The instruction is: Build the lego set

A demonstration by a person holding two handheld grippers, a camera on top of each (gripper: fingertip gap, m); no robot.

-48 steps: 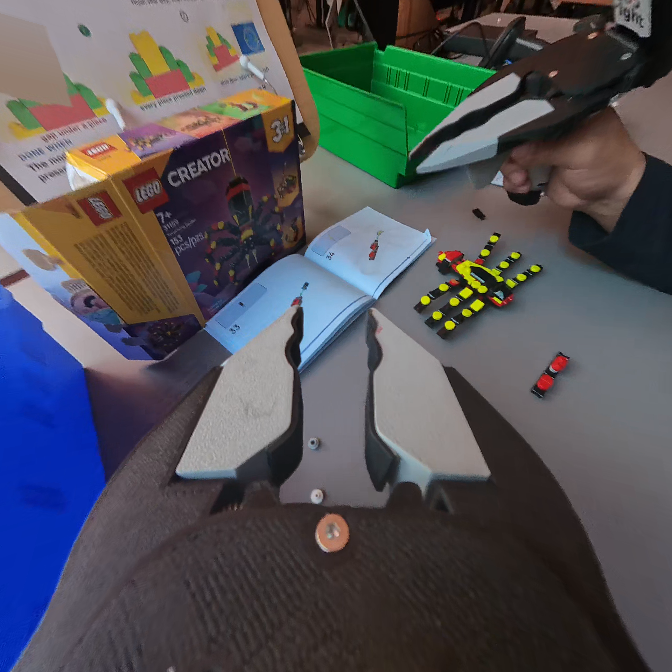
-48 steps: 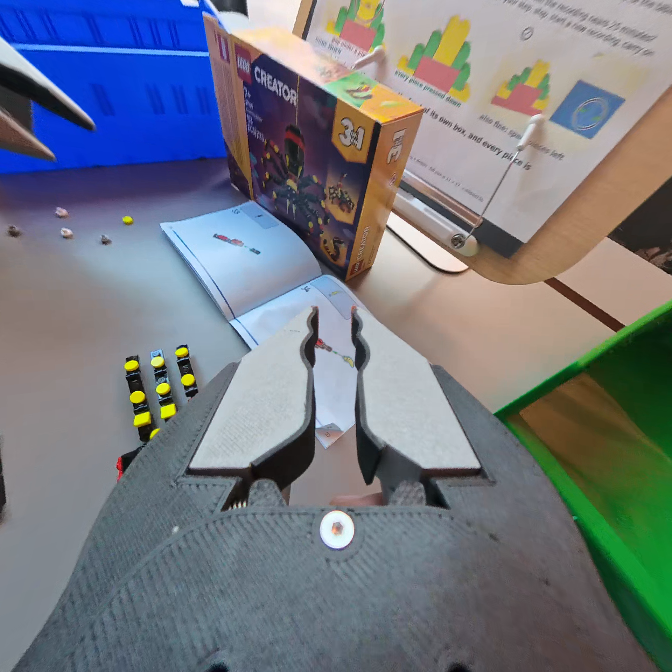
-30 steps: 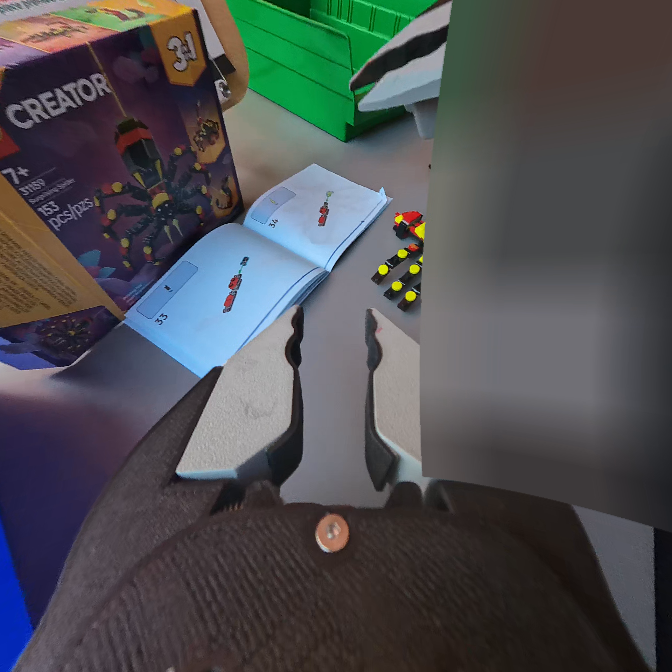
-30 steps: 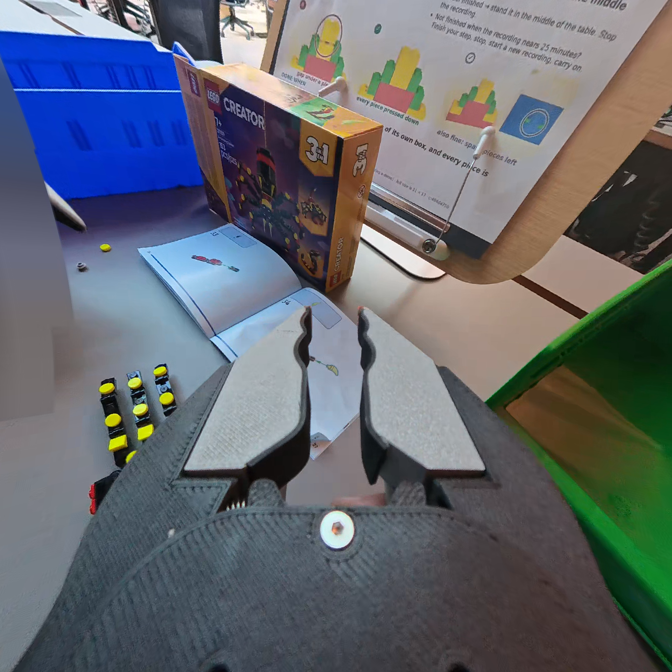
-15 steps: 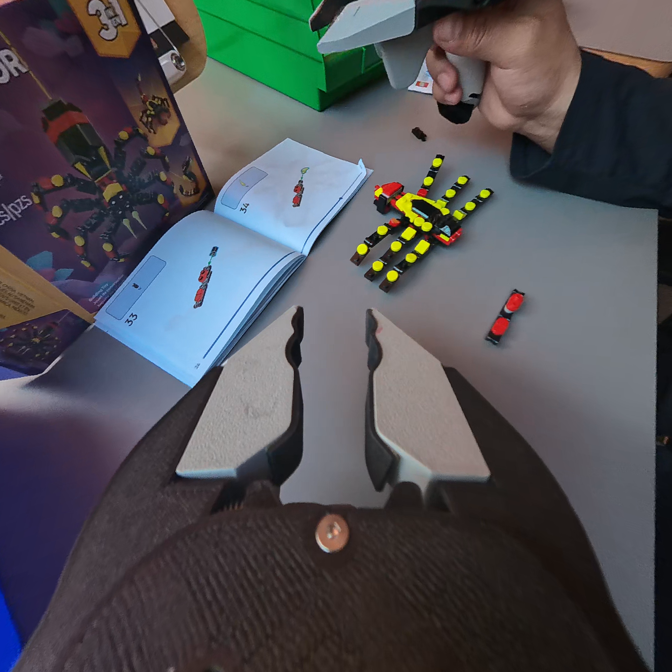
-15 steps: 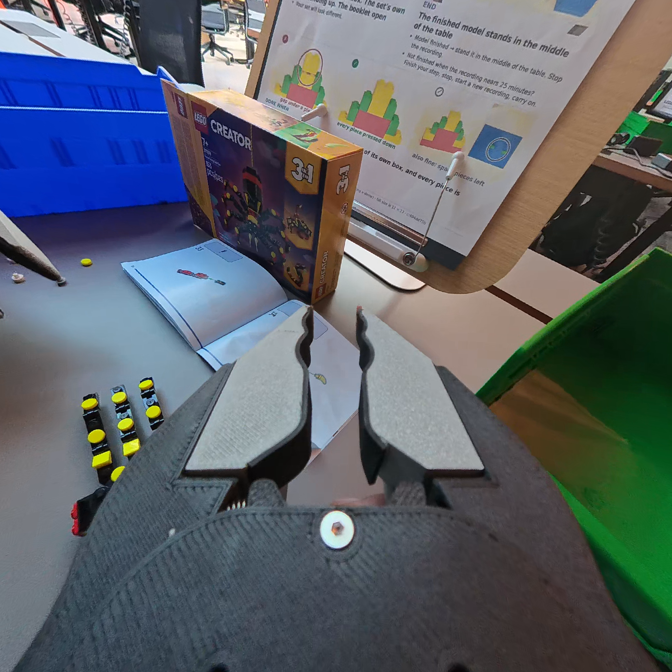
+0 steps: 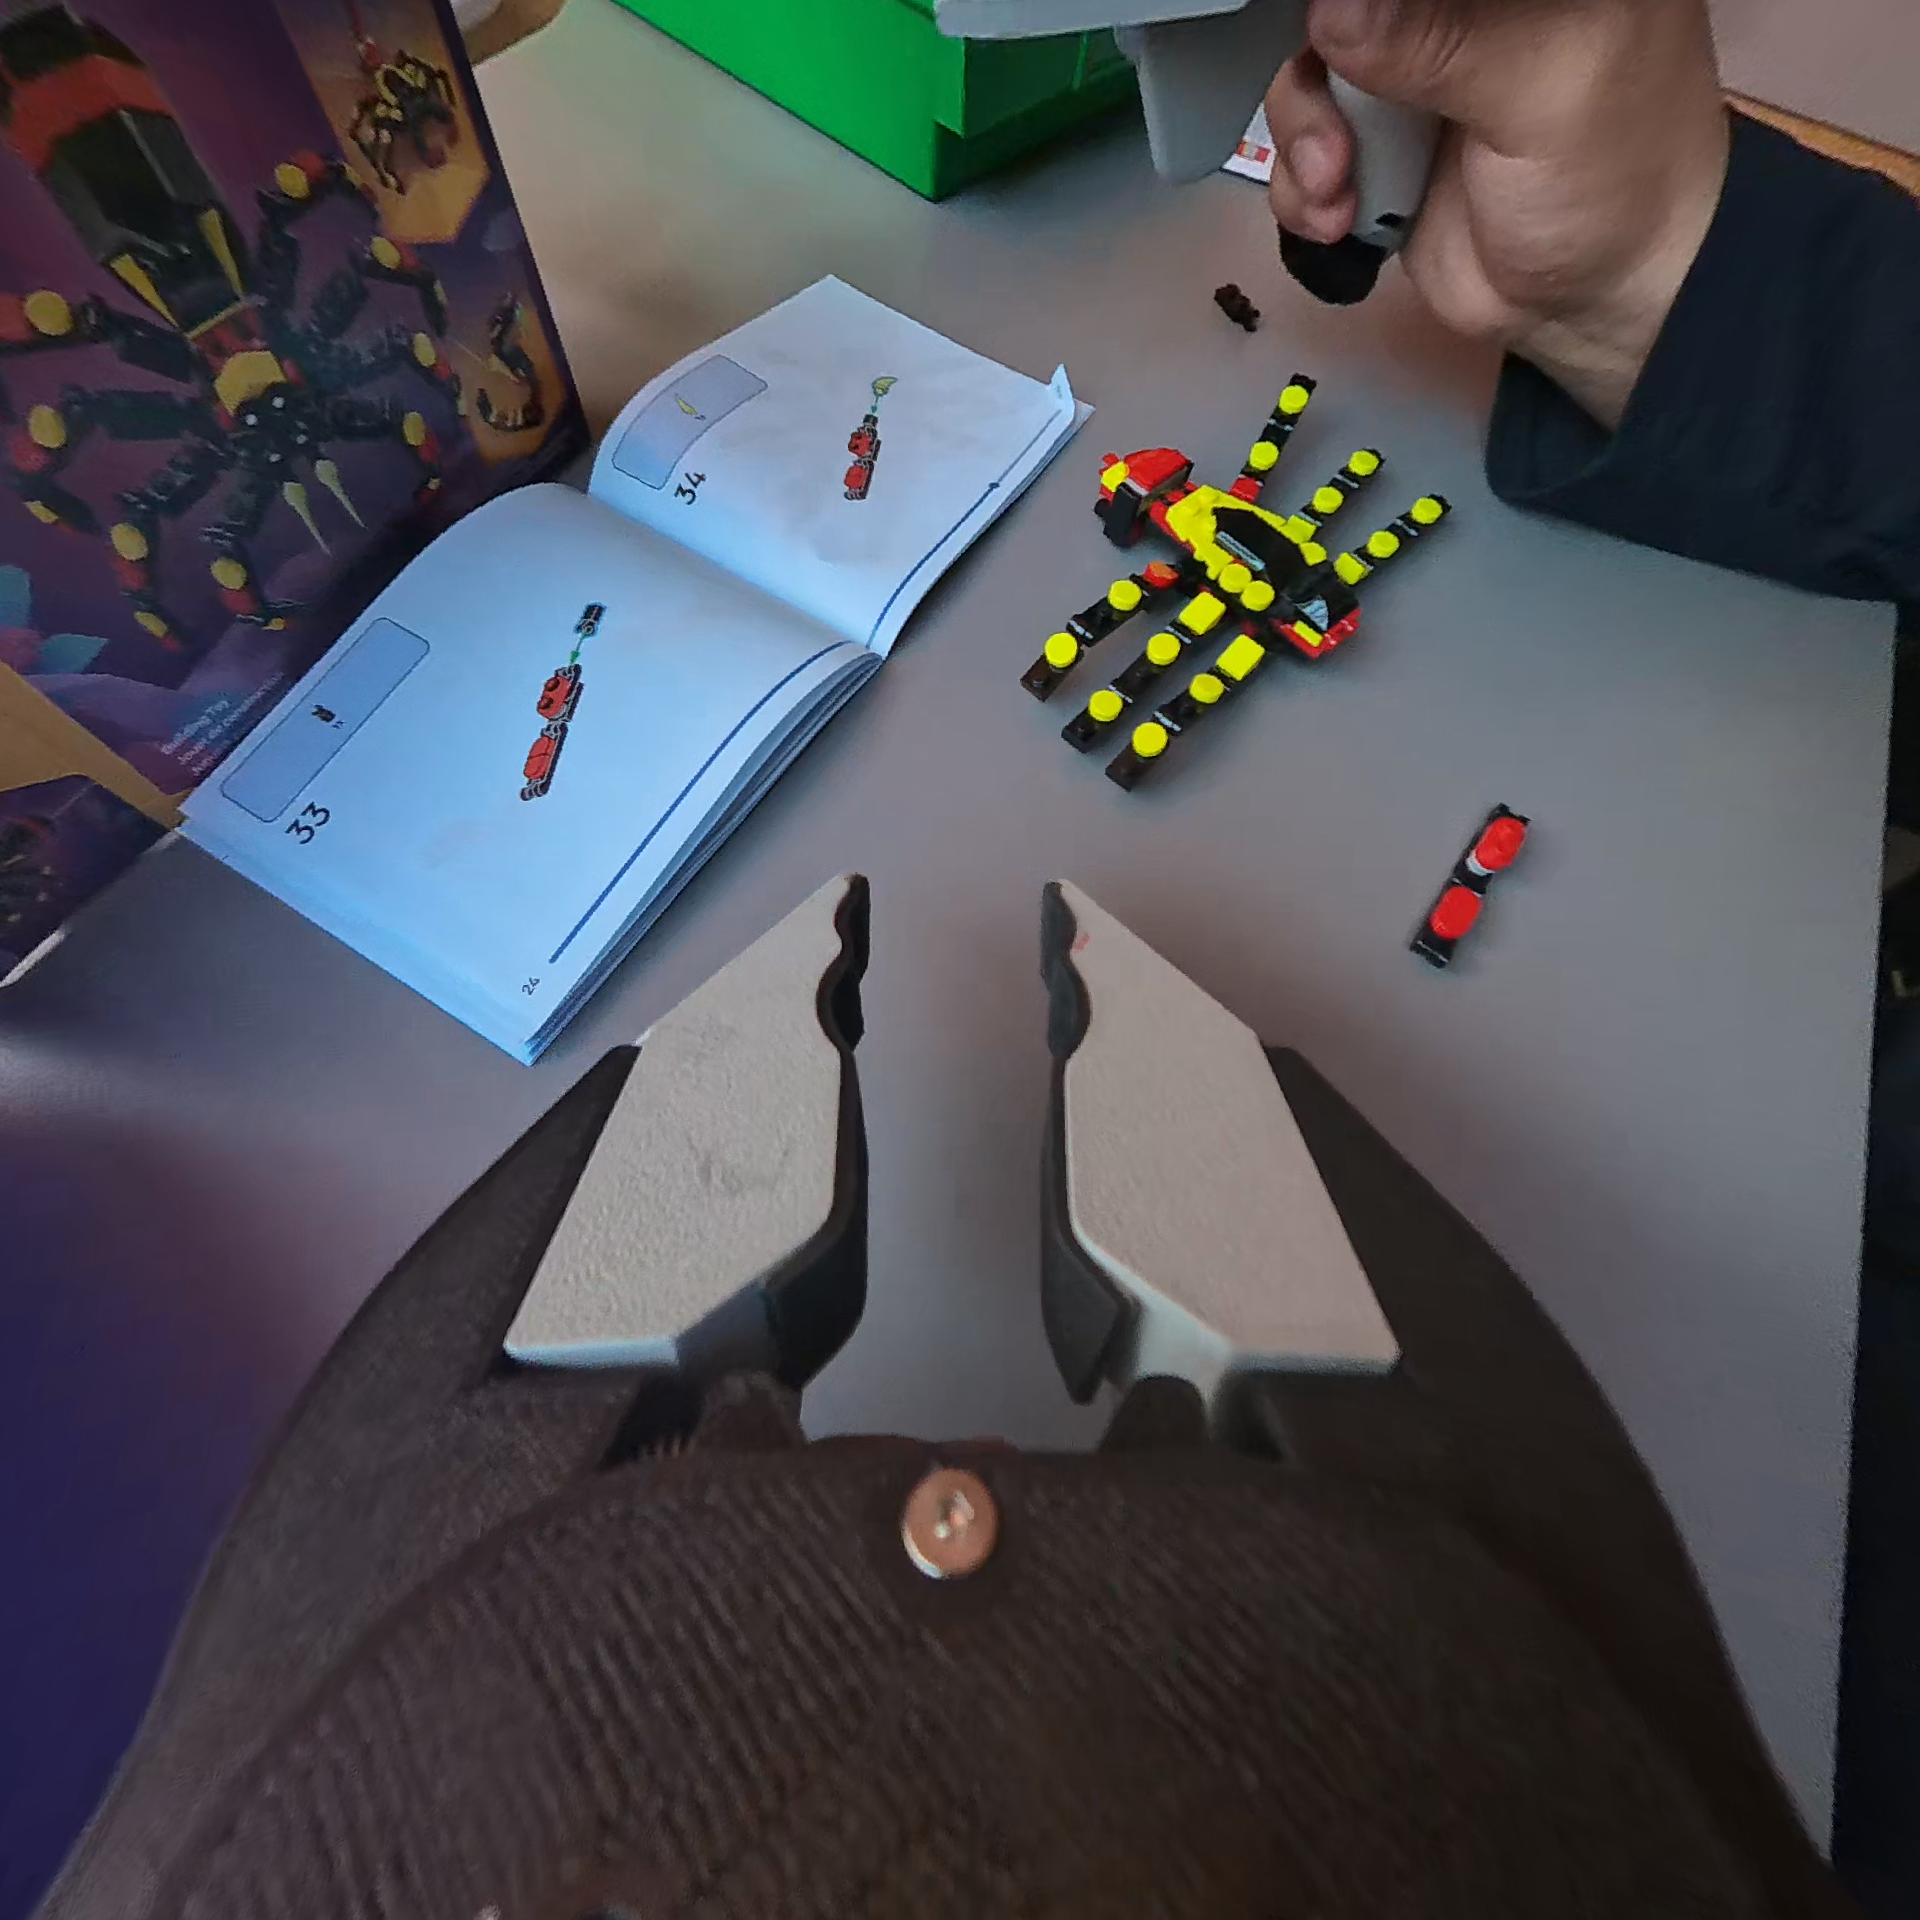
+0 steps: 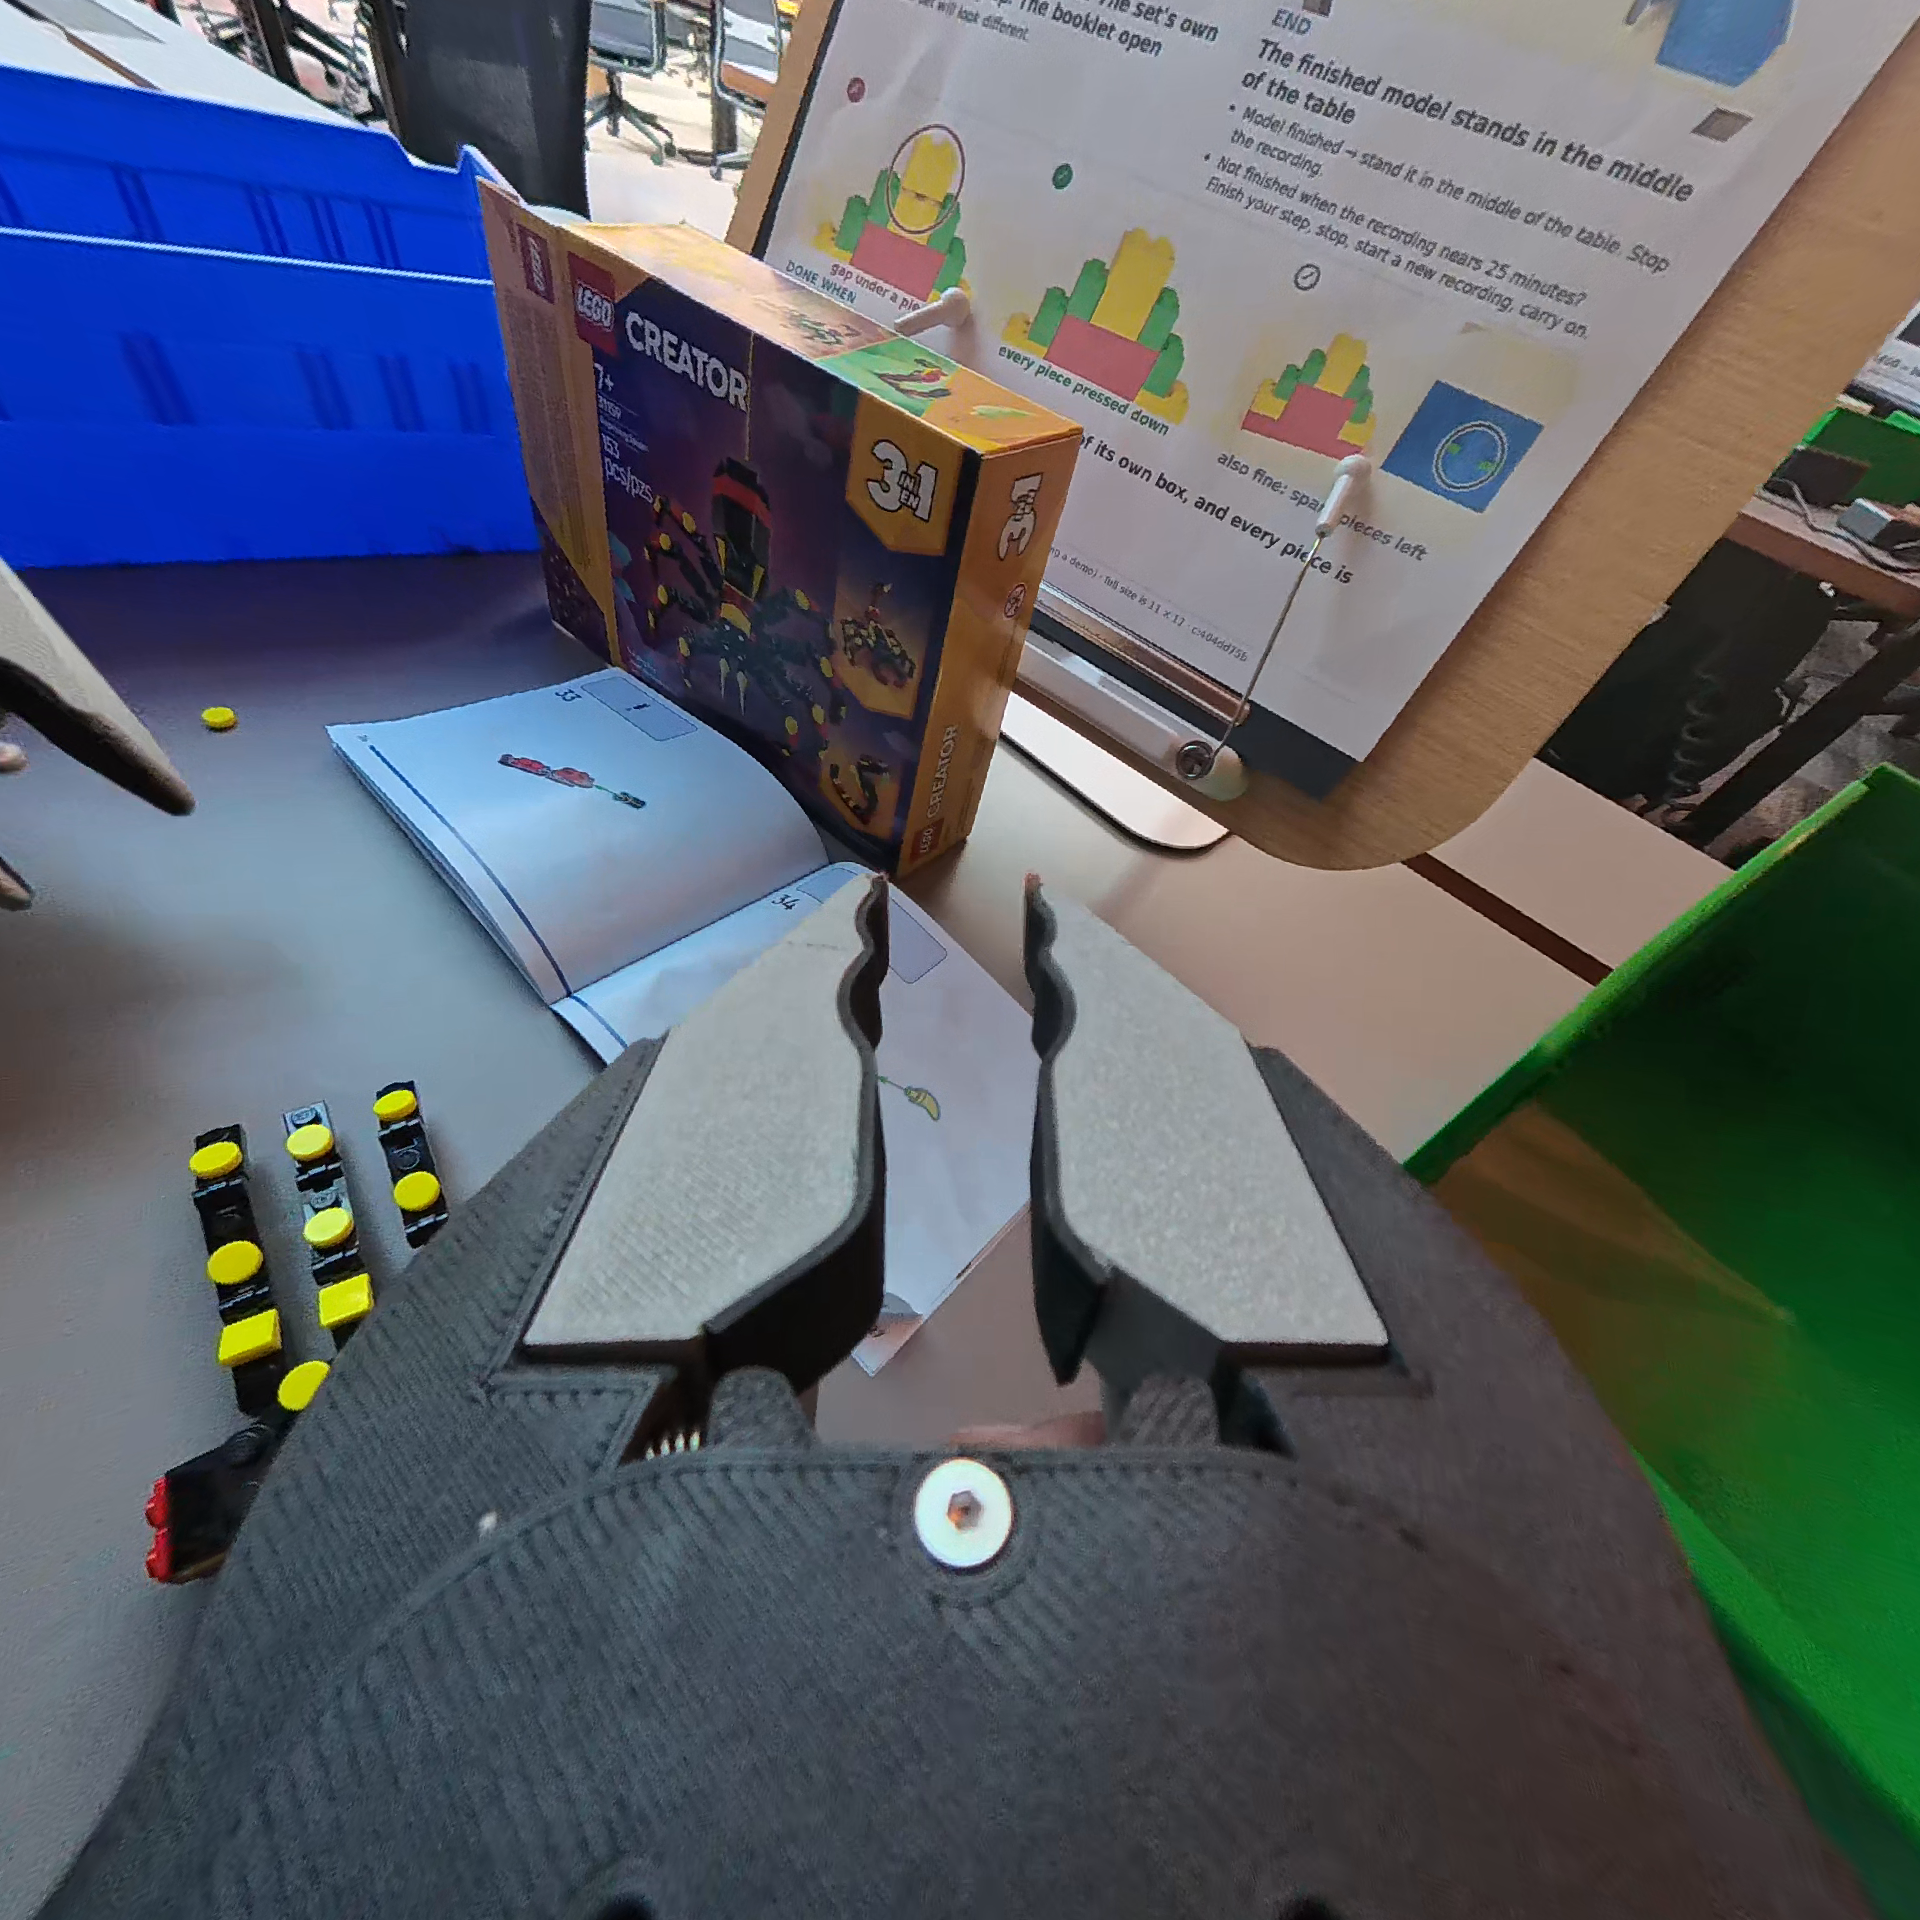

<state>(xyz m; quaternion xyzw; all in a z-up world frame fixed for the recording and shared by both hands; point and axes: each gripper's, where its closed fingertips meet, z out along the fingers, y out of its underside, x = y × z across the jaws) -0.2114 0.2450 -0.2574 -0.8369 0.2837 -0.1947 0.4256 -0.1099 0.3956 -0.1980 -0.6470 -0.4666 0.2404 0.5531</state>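
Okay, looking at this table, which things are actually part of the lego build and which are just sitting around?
Part of the build:
- half-built spider
- small red and black piece
- open instruction booklet
- tiny dark piece
- loose yellow stud
- left tool and right tool, both open and empty

Just lying about:
- set box
- green bin
- blue bin
- instruction board

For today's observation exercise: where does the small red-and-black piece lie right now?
In the left wrist view, the small red-and-black piece lies alone on the grey table, right of the open left gripper and below the spider model.
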